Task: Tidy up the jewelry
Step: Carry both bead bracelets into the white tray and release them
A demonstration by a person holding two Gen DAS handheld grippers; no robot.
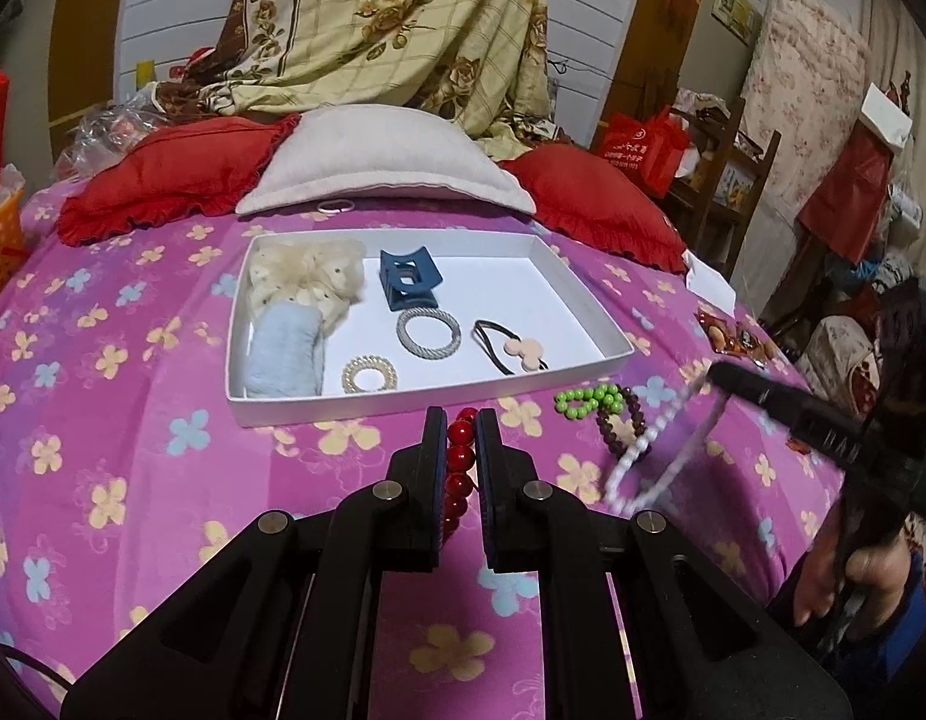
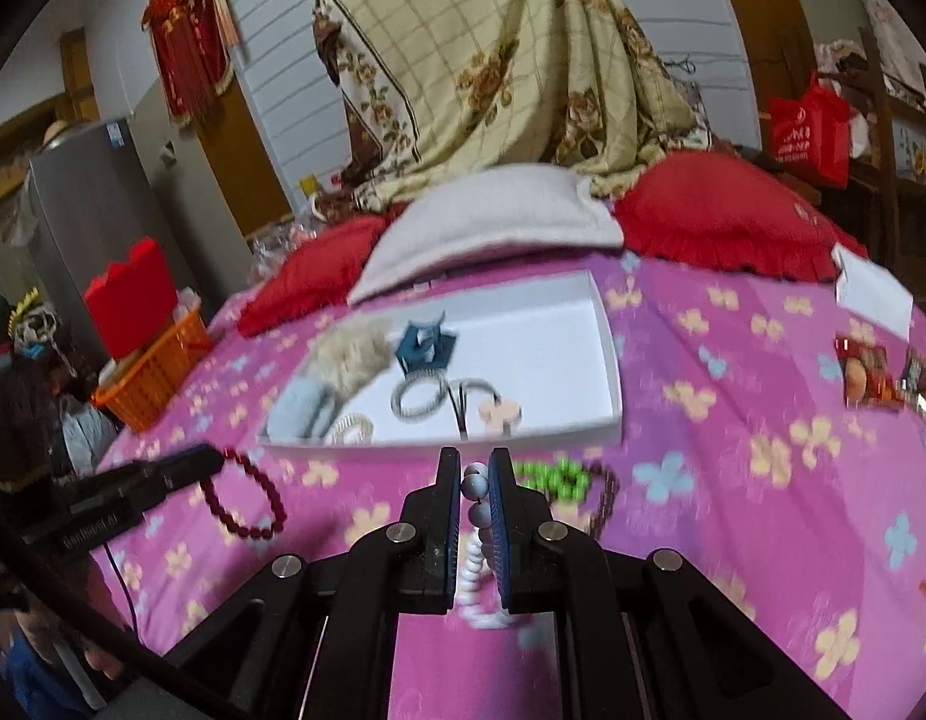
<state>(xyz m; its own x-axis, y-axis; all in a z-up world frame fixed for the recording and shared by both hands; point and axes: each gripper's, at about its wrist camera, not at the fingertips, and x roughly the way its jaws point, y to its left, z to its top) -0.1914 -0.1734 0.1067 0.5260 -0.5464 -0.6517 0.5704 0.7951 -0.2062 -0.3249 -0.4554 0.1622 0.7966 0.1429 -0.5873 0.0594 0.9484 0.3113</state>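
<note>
We have two bracelets in hand at once — the red bracelet (image 1: 459,462) pinched in the closed left gripper (image 1: 461,420) at lower centre, the white bracelet (image 2: 476,516) clamped in the right gripper (image 2: 475,468), both hanging clear of the bedspread (image 1: 132,450). This looks like the carry step. Next we need to bring each over the near wall of the white tray (image 1: 402,405) and let go onto its bare right half, away from the hair claw (image 1: 405,283), ring (image 1: 428,332) and hair tie (image 1: 511,348). The green bracelet (image 1: 589,402) and dark bracelet (image 1: 625,432) lie just right of centre, outside the tray — nothing blocks the way.
</note>
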